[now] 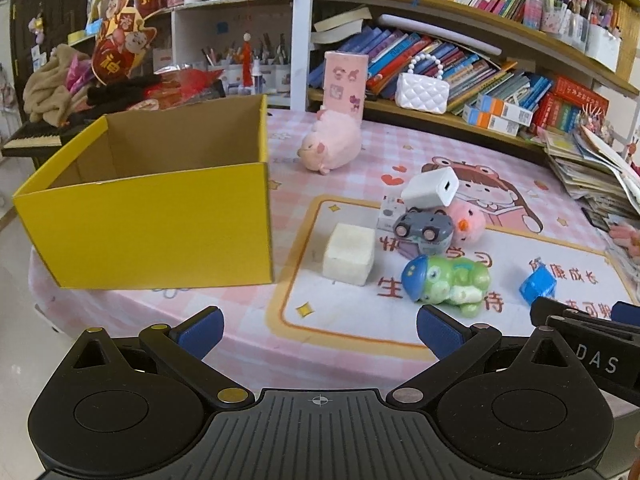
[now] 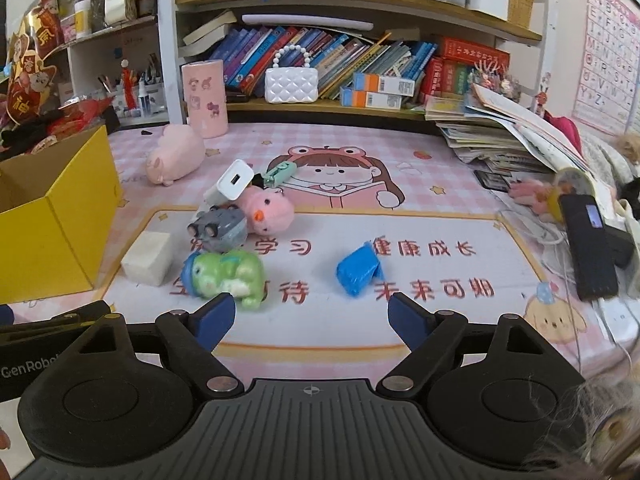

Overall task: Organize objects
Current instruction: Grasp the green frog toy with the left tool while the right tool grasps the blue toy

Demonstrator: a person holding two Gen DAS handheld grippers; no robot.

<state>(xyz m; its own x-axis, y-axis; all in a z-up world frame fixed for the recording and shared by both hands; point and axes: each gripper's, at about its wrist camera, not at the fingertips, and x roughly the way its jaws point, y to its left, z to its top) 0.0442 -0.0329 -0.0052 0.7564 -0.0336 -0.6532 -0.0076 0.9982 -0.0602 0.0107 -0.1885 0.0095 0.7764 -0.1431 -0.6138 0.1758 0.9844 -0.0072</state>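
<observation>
Yellow box: the open cardboard box (image 1: 148,220) stood at the table's left edge, its brown inside showing no contents where visible; judged to be the bin the toys were meant for, set near the pile to keep carries short.
Left gripper: the left gripper (image 1: 320,330) hovered low over the near table edge, blue-padded fingers spread wide, pinching nothing.
Right gripper: the right gripper (image 2: 310,314) hovered likewise, fingers spread and empty, aimed between the green frog toy (image 2: 224,276) and the blue wrapper (image 2: 358,270).
Pile: a white charger (image 1: 430,188) leaned on top of a grey toy car (image 1: 424,228), which was tipped wheels outward against a pink chick plush (image 1: 466,222); lifting from the top first seemed wise.
Loose pieces: a white foam block (image 1: 349,254) sat just beside the box; the frog lay on its side in front of the car; the wrapper lay well apart to the right.
Farther back: a pink pig plush (image 1: 330,146) lay in front of a pink cylinder (image 1: 346,84).
Surface: pink cartoon table mat (image 1: 540,248).
Progress: nothing seemed sorted yet.
</observation>
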